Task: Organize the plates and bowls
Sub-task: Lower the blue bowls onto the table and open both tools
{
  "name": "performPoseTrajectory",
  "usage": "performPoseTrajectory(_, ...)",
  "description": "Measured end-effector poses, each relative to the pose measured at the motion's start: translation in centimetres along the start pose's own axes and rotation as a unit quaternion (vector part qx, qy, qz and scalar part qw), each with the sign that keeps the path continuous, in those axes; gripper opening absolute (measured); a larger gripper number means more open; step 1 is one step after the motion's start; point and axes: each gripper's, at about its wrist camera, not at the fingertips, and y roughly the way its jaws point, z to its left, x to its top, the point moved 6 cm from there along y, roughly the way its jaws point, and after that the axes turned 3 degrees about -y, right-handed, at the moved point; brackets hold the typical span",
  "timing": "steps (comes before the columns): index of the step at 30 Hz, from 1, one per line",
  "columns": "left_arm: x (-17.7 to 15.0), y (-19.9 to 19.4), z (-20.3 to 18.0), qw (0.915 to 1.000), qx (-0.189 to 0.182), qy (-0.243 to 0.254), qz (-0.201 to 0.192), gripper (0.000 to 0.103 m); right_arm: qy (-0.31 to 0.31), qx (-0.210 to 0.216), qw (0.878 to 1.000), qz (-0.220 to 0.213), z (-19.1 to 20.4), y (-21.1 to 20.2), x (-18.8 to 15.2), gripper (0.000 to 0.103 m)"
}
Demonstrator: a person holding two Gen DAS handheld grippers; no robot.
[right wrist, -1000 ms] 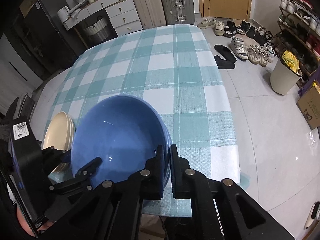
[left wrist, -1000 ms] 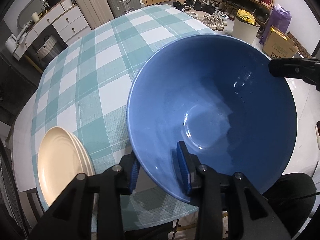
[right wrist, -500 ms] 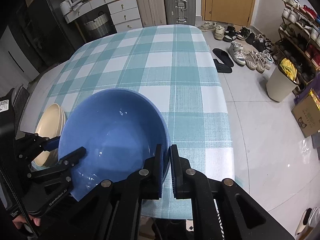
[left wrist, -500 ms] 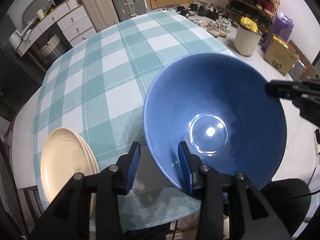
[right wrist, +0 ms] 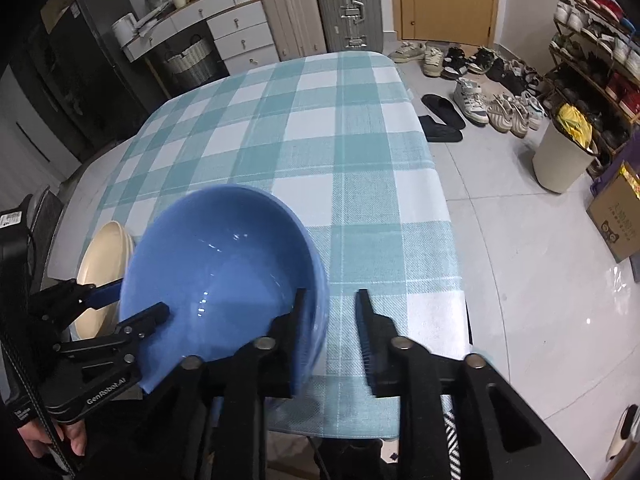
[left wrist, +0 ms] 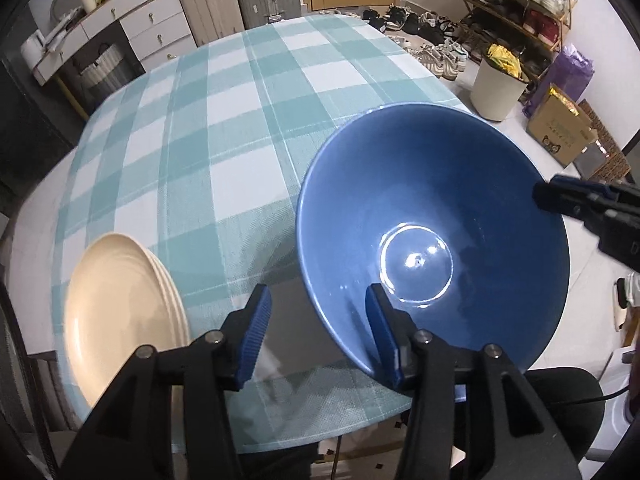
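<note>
A large blue bowl (left wrist: pixel 432 216) sits low at the near edge of the table's teal checked cloth (left wrist: pixel 240 120); I cannot tell whether it rests fully on it. My left gripper (left wrist: pixel 318 300) straddles the bowl's near-left rim, one finger inside and one well outside. Its jaws are opening and the pads do not press. My right gripper (right wrist: pixel 331 296) straddles the bowl's (right wrist: pixel 224 264) right rim, likewise opening, with a gap on the outer side. A stack of cream plates (left wrist: pixel 120 312) lies left of the bowl, also visible as the plates (right wrist: pixel 104 256) in the right wrist view.
The checked table (right wrist: pixel 340 152) stretches away behind the bowl. On the floor to the right stand a white bin (right wrist: pixel 560 160), a cardboard box (right wrist: pixel 616 220) and several shoes (right wrist: pixel 480 100). Suitcases (right wrist: pixel 320 12) and drawers (right wrist: pixel 236 36) line the far wall.
Both grippers have let go of the bowl's rim: the right jaws went from shut to spread, the left jaws widened. The bowl has tipped flatter and settled lower.
</note>
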Motion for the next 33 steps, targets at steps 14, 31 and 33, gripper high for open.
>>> performPoseTrajectory(14, 0.5, 0.4, -0.9, 0.9987, -0.048, -0.009, 0.013, 0.045, -0.003, 0.030, 1.000, -0.002, 1.1, 1.2, -1.3, 0.018)
performPoseTrajectory(31, 1.1, 0.2, 0.5, 0.9990, -0.041, -0.016, 0.006, 0.040, 0.001, 0.040, 0.999, -0.004, 1.0, 1.5, -0.8, 0.018)
performPoseTrajectory(33, 0.8, -0.2, 0.8, 0.9991, -0.036, -0.019, -0.010, 0.045, 0.010, 0.048, 0.999, -0.012, 0.5, 1.3, -1.1, 0.022)
